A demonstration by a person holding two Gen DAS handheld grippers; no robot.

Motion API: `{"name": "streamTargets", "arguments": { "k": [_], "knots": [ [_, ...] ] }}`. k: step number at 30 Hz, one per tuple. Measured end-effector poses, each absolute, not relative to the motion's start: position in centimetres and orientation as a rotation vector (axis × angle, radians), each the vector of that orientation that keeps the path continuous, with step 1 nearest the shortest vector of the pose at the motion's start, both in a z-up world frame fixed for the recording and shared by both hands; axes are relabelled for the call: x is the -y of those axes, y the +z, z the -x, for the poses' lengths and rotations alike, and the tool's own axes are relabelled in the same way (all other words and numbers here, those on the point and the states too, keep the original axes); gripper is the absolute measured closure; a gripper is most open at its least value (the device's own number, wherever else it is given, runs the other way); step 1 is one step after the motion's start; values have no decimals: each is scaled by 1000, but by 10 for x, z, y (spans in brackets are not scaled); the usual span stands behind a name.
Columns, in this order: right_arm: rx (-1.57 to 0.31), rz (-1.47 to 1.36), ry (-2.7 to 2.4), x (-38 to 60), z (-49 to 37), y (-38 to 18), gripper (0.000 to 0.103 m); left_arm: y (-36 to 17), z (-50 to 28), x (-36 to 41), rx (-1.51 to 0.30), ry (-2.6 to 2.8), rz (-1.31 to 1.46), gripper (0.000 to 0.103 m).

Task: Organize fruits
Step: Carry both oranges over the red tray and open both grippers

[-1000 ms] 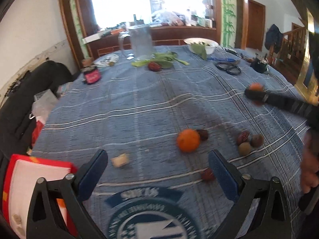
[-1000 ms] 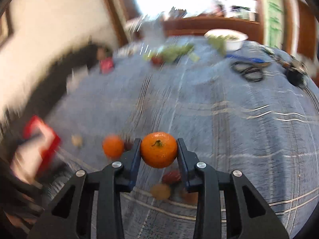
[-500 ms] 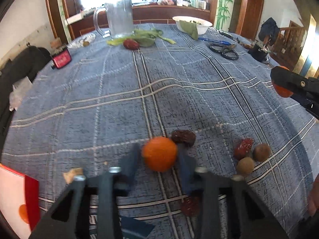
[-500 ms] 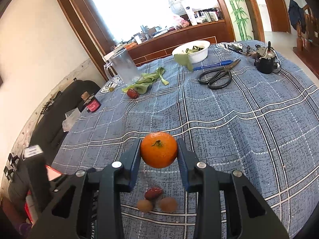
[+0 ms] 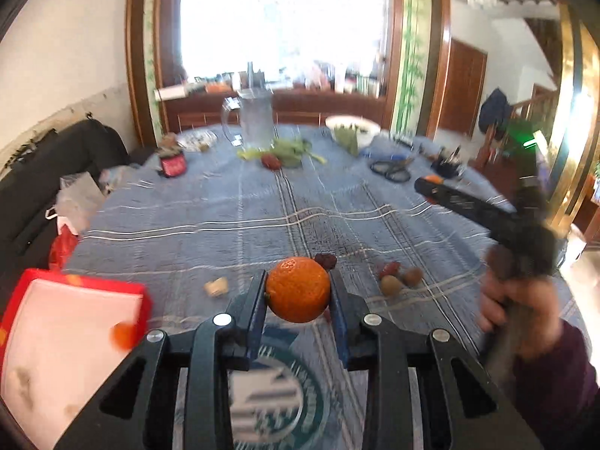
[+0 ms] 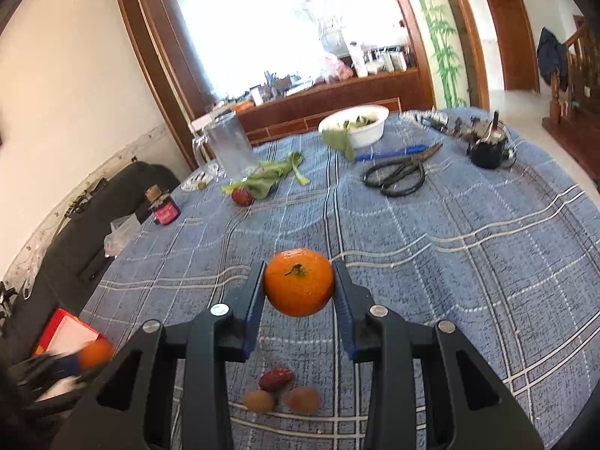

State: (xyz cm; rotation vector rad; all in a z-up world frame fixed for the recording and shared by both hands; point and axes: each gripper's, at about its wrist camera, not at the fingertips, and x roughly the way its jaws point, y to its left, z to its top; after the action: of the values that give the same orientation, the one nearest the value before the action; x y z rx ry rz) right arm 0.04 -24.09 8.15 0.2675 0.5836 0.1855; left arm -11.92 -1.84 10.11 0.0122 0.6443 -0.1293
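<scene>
Room: Bright window behind a wooden sideboard, a bamboo-painted panel beside it, and a round bench (image 6: 468, 247) under a blue plaid cloth.

Hidden or unclear: Left wrist view is motion-blurred. A round blue-and-white emblem (image 5: 277, 386) on the cloth lies partly behind the gripper frame; its lettering cannot be read. A red-rimmed white box (image 5: 56, 341) at the bench's left edge is cut off by the frame, and the orange blur at its corner cannot be identified. A dark reddish fruit (image 5: 325, 260) is half hidden behind the left orange.

Writing: A small jar with a red label (image 6: 165, 212) stands near the far left edge; its print is too small to read.

Left hand-held gripper (image 5: 298, 298): Clamped on an orange (image 5: 298, 288), both pads pressed against its sides, the fruit lifted clear of the cloth.

Right hand-held gripper (image 6: 298, 292): Clamped on a second orange (image 6: 298, 281), stem facing the camera, held above the cloth. In the left wrist view it appears at the right, gripped by a hand in a dark purple sleeve.

Fruit on the cloth: One red date (image 6: 276, 378) and two brownish round fruits (image 6: 258, 400) cluster together, just below the right gripper's fingers.

Far side: Clear pitcher (image 6: 228, 148), leafy greens (image 6: 270, 178), white bowl (image 6: 356, 125), black scissors (image 6: 397, 176), blue pen (image 6: 392, 152).
</scene>
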Motion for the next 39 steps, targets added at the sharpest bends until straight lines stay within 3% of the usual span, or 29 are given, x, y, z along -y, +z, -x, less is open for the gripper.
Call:
{"name": "streamTargets", "arguments": {
  "k": [11,24,39],
  "knots": [
    [-560,-248,-1,247,30,82,67,133,181,-59,-522,-6,43,72],
    [-590,-152,380,101,123,110,66,110,211,-151,-543,139,120,72],
    [-726,-16,697,-51,176,80,66,73,223,-210,-607,281,90,72]
  ]
}}
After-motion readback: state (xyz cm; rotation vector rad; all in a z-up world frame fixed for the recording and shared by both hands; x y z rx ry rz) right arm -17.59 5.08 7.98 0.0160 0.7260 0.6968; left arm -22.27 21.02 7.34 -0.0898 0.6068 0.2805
